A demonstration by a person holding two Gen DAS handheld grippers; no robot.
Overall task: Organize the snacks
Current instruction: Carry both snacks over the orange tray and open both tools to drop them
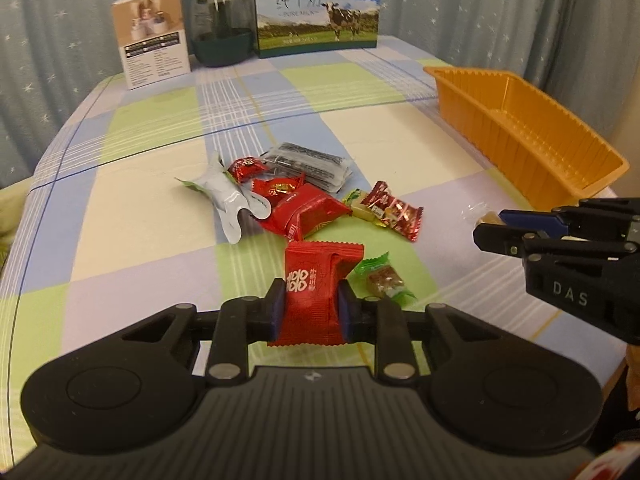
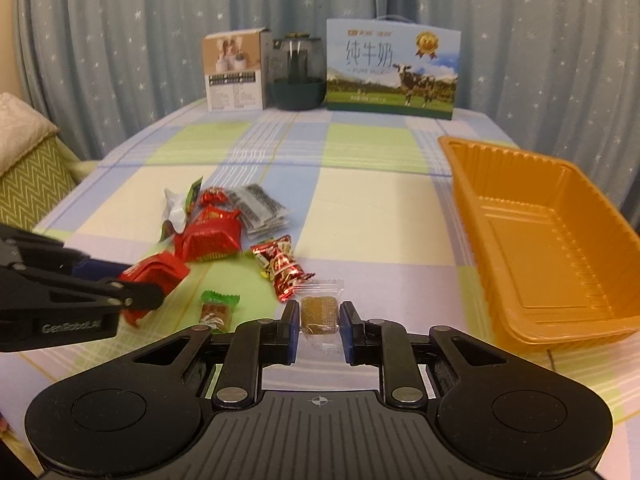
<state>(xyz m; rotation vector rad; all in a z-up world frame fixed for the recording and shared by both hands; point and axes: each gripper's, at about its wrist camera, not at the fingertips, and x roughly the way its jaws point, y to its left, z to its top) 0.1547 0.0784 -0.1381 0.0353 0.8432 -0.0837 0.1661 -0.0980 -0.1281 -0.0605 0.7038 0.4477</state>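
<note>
Nothing has gone into the orange tray (image 2: 560, 248) yet: its floor shows bare in both views, so the sorting looks to be at its very start.

Farthest left in the loose heap near the middle of the tabletop (image 1: 140, 208) lies a silver pouch (image 1: 224, 196), with a small red twist candy (image 1: 246, 168) and a stack of grey sachets (image 1: 308, 164) just behind it toward the far edge. Two red packets (image 1: 304, 210) lie against the pouch. To their right sit a pale yellow-green sweet (image 1: 362, 206) and a dark red foil candy (image 1: 394, 210), touching each other. All of these are still to be moved.

Nearer the front edge, the left gripper (image 1: 310, 306) is clamped on a red packet with white characters (image 1: 316, 292), both pads pressing its sides; it appears lifted clear of the cloth. Just right of it a green-wrapped brown candy (image 1: 384, 284) lies untouched.

Further right, the right gripper (image 2: 319, 330) is closed onto a clear-wrapped brown candy (image 2: 318, 312), the pads against its wrapper.

The tray stands along the right edge of the tabletop, well apart from the heap. Judging by this, two pieces are in hand and ready to carry over, and the rest of the pile remains.
</note>
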